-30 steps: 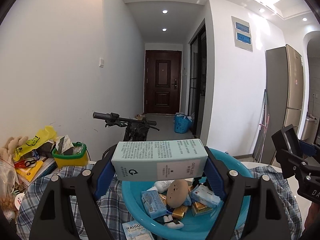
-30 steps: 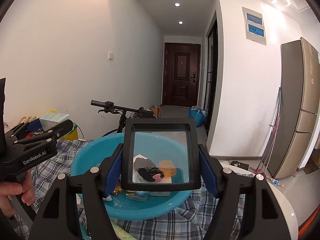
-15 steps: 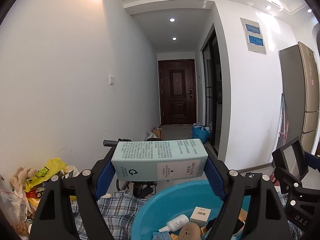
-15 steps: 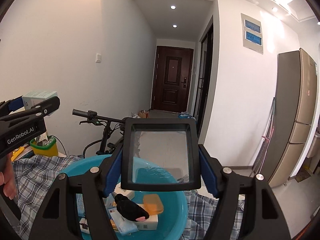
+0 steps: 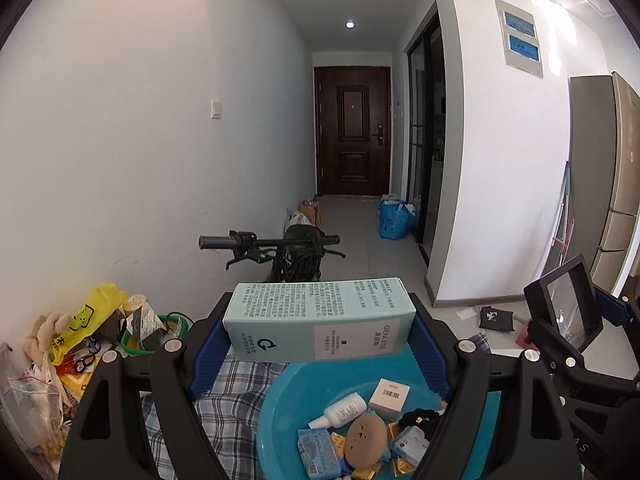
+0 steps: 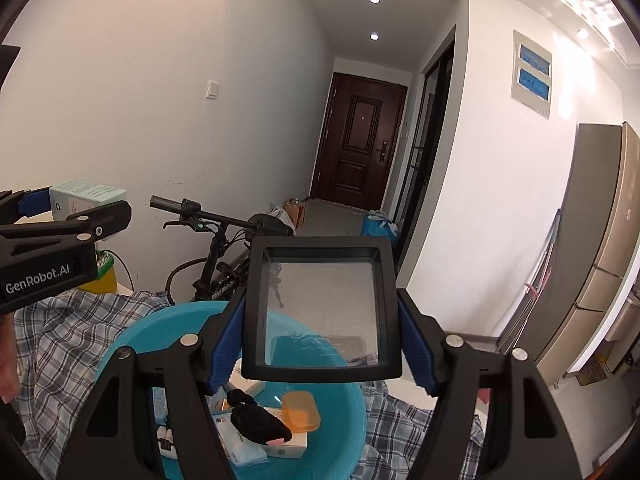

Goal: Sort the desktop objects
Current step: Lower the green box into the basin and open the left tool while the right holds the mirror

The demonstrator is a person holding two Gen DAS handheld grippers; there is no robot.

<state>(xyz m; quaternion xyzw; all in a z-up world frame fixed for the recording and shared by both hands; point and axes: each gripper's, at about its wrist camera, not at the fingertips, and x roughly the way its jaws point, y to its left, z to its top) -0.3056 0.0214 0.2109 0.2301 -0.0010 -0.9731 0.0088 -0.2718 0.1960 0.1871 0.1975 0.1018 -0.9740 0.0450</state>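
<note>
My left gripper (image 5: 320, 344) is shut on a long pale-green carton (image 5: 320, 318) held crosswise above a blue basin (image 5: 276, 412). The basin holds several small items: a white bottle (image 5: 344, 408), a white box (image 5: 389, 393), a tan round toy (image 5: 366, 438). My right gripper (image 6: 320, 344) is shut on a black-framed clear square lid (image 6: 322, 304), held above the same basin (image 6: 132, 340). The right gripper shows at the right of the left wrist view (image 5: 568, 320); the left gripper with its carton shows at the left of the right wrist view (image 6: 76, 216).
The basin sits on a checked cloth (image 6: 72, 320) over the table. A clutter pile with a yellow bag (image 5: 86, 316) and a green basket (image 5: 160, 332) lies at the left. A bicycle (image 5: 280, 248) stands behind the table. A fridge (image 6: 592, 260) stands at the right.
Both grippers rose and tilted up, then the left one tilted back down a little, so more of the basin shows again. Both keep their holds.
</note>
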